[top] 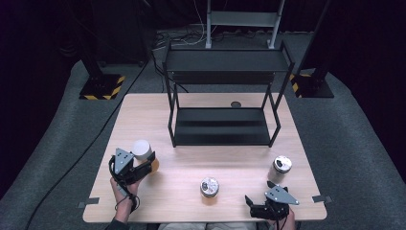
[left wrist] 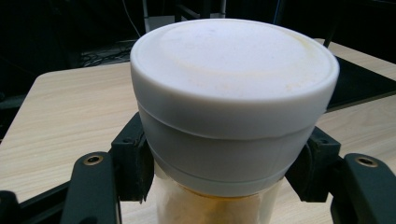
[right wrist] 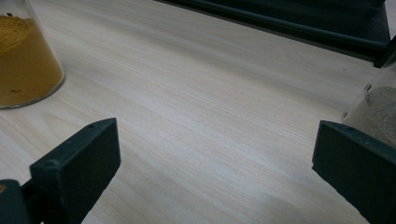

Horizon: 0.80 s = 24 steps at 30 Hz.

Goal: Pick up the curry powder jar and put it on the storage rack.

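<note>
Left-front of the shelf rack point(top: 222, 96), the white-lid jar point(top: 142, 149) stands upright on the table, clamped below the lid by the left gripper point(top: 141, 168); right gripper point(top: 261, 203) jaws wide apart, empty, farther off.

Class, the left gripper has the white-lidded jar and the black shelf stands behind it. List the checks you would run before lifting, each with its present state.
1. Left gripper shut on white-lidded jar, just below the lid: ok.
2. Jar upright: ok.
3. Lid screwed tight: cannot tell.
4. Lower shelf free for a jar: ok.
5. Right gripper open and holding nothing: ok.
6. Two silver-lidded jars stand apart from the left gripper: ok.
</note>
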Each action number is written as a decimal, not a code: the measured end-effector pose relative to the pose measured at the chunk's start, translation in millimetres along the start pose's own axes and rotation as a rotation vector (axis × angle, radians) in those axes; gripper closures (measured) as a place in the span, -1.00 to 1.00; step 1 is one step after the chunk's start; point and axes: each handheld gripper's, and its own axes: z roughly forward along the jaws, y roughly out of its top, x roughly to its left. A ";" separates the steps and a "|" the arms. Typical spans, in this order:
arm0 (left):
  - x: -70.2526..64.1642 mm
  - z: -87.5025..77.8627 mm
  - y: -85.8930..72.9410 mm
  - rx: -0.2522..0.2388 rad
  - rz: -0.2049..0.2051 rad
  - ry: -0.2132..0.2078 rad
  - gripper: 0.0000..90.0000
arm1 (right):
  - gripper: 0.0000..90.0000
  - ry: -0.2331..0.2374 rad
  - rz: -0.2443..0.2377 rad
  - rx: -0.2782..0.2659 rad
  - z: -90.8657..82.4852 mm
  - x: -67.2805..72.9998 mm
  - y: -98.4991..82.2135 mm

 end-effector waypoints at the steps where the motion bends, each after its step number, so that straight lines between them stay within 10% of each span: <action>1: -0.3 0.6 0.4 0.000 0.002 -0.004 -0.23 | -1.00 0.000 0.000 0.000 0.0 0.0 0.0; 24: -3.8 12.4 9.8 0.000 0.020 -0.066 -0.23 | -0.99 0.000 0.000 0.005 0.4 0.3 0.8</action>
